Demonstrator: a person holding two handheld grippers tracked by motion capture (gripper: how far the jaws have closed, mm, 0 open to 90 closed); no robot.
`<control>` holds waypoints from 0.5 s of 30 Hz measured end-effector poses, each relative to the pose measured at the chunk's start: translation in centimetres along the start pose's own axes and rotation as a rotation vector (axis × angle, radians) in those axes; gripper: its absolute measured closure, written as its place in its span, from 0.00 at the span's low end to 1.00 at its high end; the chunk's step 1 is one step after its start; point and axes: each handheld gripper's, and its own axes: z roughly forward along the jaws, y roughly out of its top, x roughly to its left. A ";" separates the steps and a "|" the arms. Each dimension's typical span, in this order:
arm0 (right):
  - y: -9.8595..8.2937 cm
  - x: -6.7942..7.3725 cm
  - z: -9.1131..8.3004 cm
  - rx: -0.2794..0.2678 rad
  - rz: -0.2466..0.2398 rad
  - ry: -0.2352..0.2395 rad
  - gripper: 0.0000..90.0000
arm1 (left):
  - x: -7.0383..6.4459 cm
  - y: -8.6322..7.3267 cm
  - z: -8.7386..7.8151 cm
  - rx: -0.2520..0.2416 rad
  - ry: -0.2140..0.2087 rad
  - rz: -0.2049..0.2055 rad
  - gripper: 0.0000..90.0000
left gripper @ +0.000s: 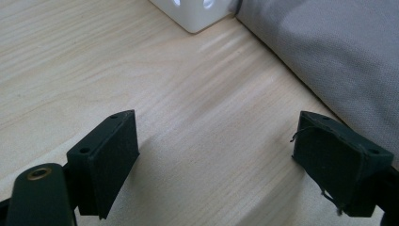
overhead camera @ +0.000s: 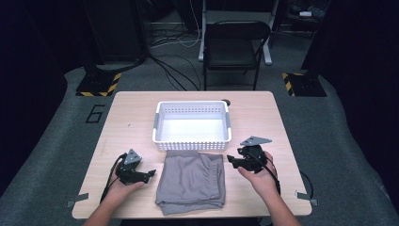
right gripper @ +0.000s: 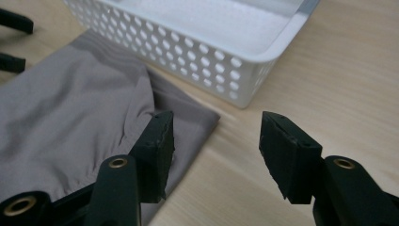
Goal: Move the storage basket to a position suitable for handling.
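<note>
High view: we find the left gripper (overhead camera: 151,173) low over the table (overhead camera: 127,113), jaws spread wide and holding nothing, with the folded grey shorts (overhead camera: 192,181) just beside its tips. The right gripper (overhead camera: 230,159) sits at the opposite edge of the shorts, jaws likewise wide apart and empty. In the right gripper view, one jaw stands above the corner of the shorts (right gripper: 70,113) and the other above bare wood. Beyond both grippers, the white basket (overhead camera: 157,123) touches the far edge of the shorts. A black chair (overhead camera: 233,47) stands on the floor behind the table.
</note>
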 end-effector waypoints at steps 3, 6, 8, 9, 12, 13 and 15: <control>-0.9 0.6 1.9 0.045 -0.007 0.016 0.51 | 0.0 0.0 0.0 0.000 0.000 0.002 0.16; -1.3 0.9 3.2 0.073 -0.034 0.004 0.51 | 0.0 0.0 0.0 0.000 0.000 0.001 0.16; -1.5 1.1 4.0 0.080 -0.037 -0.001 0.50 | 0.0 0.0 0.0 0.000 0.000 0.001 0.16; -1.5 1.0 4.2 0.086 -0.054 0.001 0.50 | 0.0 0.0 0.0 0.002 0.000 0.005 0.16; -1.7 1.0 5.0 0.093 -0.039 -0.003 0.49 | 0.0 0.0 0.0 0.002 -0.001 0.006 0.16; -1.7 1.0 5.2 0.098 -0.030 -0.001 0.49 | 0.0 0.0 0.0 0.002 -0.001 0.006 0.16; -1.8 0.9 5.6 0.098 -0.042 -0.002 0.48 | 0.0 0.0 0.0 0.001 -0.001 0.006 0.16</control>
